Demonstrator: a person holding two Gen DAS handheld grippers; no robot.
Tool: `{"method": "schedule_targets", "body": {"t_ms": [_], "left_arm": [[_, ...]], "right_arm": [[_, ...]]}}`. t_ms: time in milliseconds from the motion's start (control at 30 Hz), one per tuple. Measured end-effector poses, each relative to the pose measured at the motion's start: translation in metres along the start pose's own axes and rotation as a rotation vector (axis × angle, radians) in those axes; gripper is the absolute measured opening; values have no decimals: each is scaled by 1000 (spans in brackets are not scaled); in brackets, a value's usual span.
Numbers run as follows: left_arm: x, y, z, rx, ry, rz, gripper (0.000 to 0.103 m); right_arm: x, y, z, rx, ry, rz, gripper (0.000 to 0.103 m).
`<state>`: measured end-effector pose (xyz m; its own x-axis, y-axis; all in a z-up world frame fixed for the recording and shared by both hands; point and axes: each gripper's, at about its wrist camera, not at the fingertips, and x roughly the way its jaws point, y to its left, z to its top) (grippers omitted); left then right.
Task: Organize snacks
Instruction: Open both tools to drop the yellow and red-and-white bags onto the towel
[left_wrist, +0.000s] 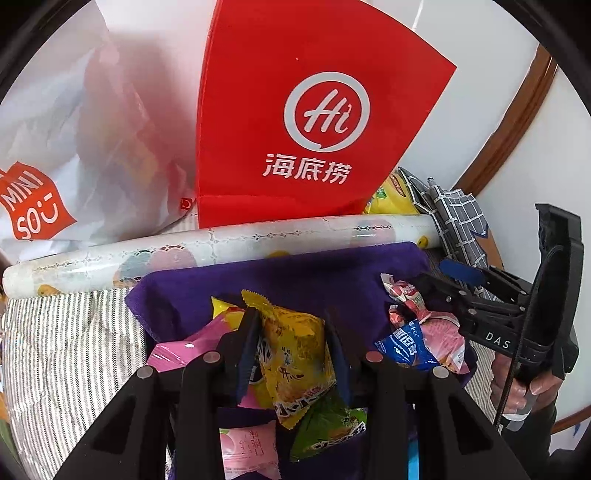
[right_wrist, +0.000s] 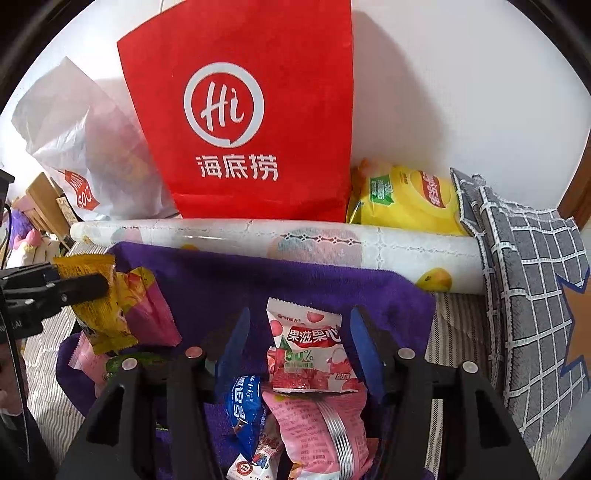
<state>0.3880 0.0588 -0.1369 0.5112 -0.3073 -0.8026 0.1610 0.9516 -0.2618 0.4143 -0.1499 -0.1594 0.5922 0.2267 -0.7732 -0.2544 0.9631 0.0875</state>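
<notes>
Background, largest item first: red paper bag (left_wrist: 303, 122) stands upright against the wall, white plastic bag (left_wrist: 70, 147) slumped to its left. In front of both lies a rolled sheet of patterned film (left_wrist: 221, 243), on its side. Nearer still, a purple towel (right_wrist: 280, 280) is spread on the striped surface (left_wrist: 62, 339); the snacks lie in two loose piles on it.

Left tongs (left_wrist: 291, 350): closed on the yellow snack packet (left_wrist: 295, 350). The right wrist view shows the packet pinched near its upper end and hanging off the cloth, lower end dangling beside a pink packet (right_wrist: 151, 314).

Right tongs (right_wrist: 299, 354): jaws stand apart on either side of the white-and-red jelly packet (right_wrist: 306, 354), with a gap visible on both sides; pads not pressing. The packet leans on a pink ridged packet (right_wrist: 317, 424), with a blue packet (right_wrist: 243, 410) just to its left.

Handling judgement: all are small sealed film pouches, likely very light, soft and crinkly, with a slick skin. Contents may crush, so light pressure only. Best hold is probably across the flat crimped seal or the narrow width of the body, not the puffed middle, where the film can slide. Neighbours overlap, so a lift may drag the packet underneath.
</notes>
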Motion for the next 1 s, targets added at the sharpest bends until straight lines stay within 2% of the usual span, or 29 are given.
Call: {"method": "schedule_targets", "body": {"t_ms": [133,233,600,900,1000], "left_arm": [[1,-2,0,3,3,-2,37],[2,-3,0,5,10,0,56],[-3,-5,3,14,9,22,66],[-13,-5,6,10,11,49,75],[-17,-10,7,28,10,93,75]], "right_arm": [[-7,0,1,1,-19,0,58],[-11,0,2,4,-32,1,58],[-31,6,5,-4,-81,0,59],[-52,14,7,5,-123,-46,77],[-57,17,6,14,-126,-63,80]]}}
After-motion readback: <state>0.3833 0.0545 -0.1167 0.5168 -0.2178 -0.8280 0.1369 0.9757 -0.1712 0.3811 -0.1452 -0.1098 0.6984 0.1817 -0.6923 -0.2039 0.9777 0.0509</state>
